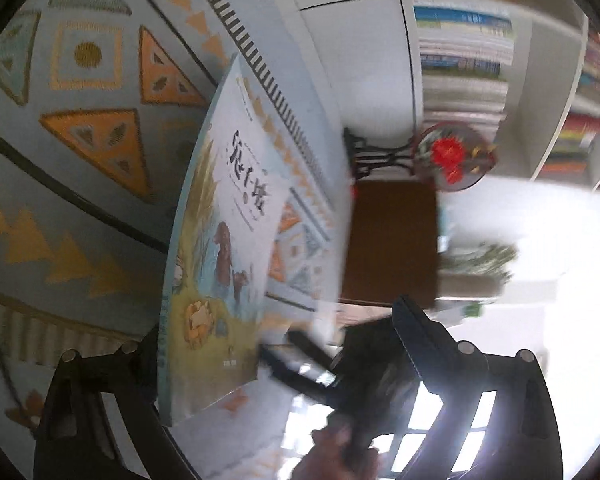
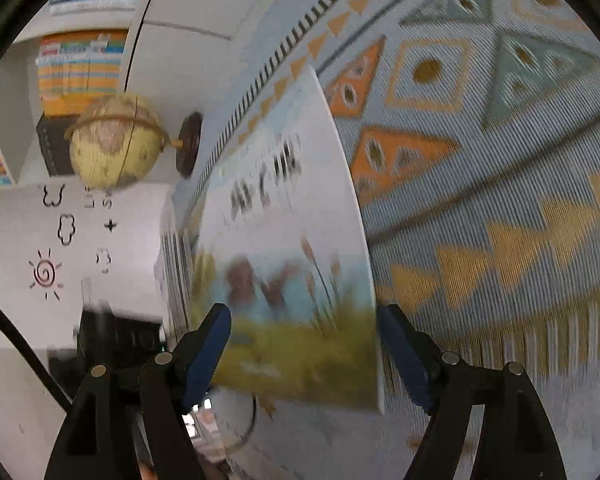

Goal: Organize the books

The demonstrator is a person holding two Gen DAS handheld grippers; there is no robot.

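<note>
A thin picture book (image 1: 220,264) with a bear on its cover and a teal spine rises off the patterned rug (image 1: 80,140), its cover towards the left wrist camera. My left gripper (image 1: 274,324) is open wide; the book's lower part lies between its fingers and hides the left fingertip. In the right wrist view the book (image 2: 292,240) spans the gap between the blue pads of my right gripper (image 2: 304,312), which stands open; contact at the right pad is unclear. That right gripper (image 1: 312,364) shows blurred by the book's lower corner, a hand (image 1: 340,452) behind it.
A white bookshelf (image 1: 460,60) full of books stands beyond the rug's edge. Near it are a red-flower ornament (image 1: 452,156), a brown box (image 1: 392,240) and a yellowish globe (image 2: 112,144). A white panel with a sun drawing (image 2: 60,240) is beside the globe.
</note>
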